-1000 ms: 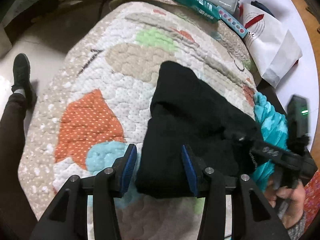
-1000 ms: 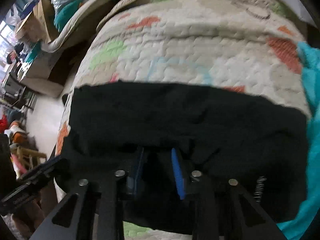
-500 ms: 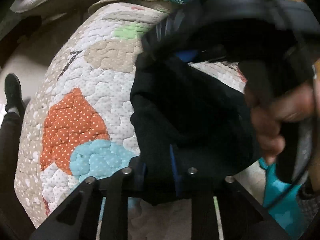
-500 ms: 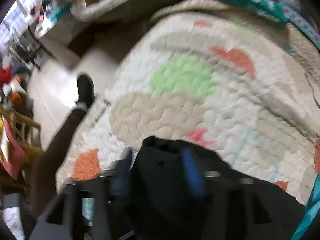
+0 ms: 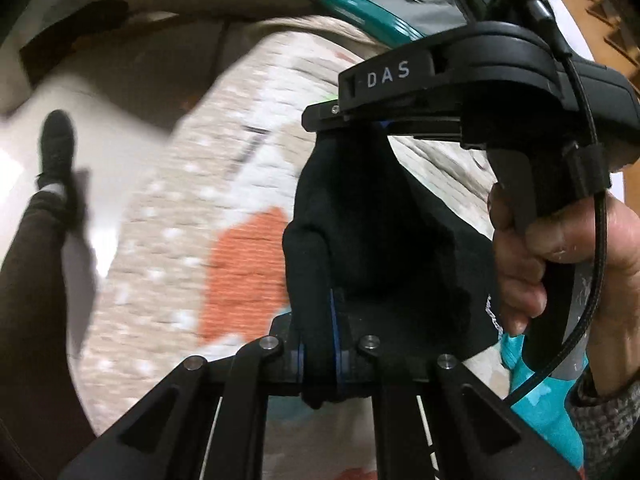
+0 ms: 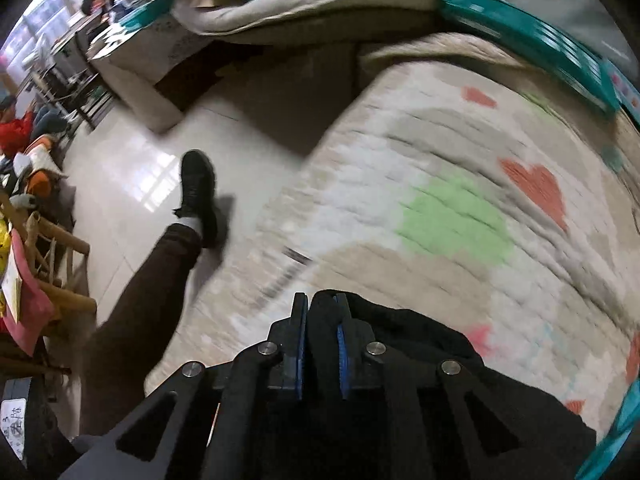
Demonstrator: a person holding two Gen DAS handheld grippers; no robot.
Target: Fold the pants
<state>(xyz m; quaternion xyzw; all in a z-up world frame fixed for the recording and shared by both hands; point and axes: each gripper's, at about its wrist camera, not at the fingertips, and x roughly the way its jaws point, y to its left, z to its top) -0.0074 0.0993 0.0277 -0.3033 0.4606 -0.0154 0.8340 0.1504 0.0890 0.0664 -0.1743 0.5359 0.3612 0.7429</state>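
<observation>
Gripping: left gripper (image 5: 320,344) clamped tight on a fold of the black pants (image 5: 384,232); right gripper (image 6: 322,344) closing, cloth pinched between its blue pads
Pants: bunched on the patterned quilt (image 6: 452,216), near its left edge
Blocking: right hand (image 5: 560,256) and its tool body fill the left wrist view's right side
Surroundings: teal box (image 6: 520,28) at far quilt edge; person's leg and black shoe (image 6: 198,192) on the floor
Room: quilt bare beyond the pants
Writing: "DAS" on the right tool

Matt black cloth pants (image 5: 372,232) lie on a soft, bumpy quilt (image 6: 460,272).
</observation>
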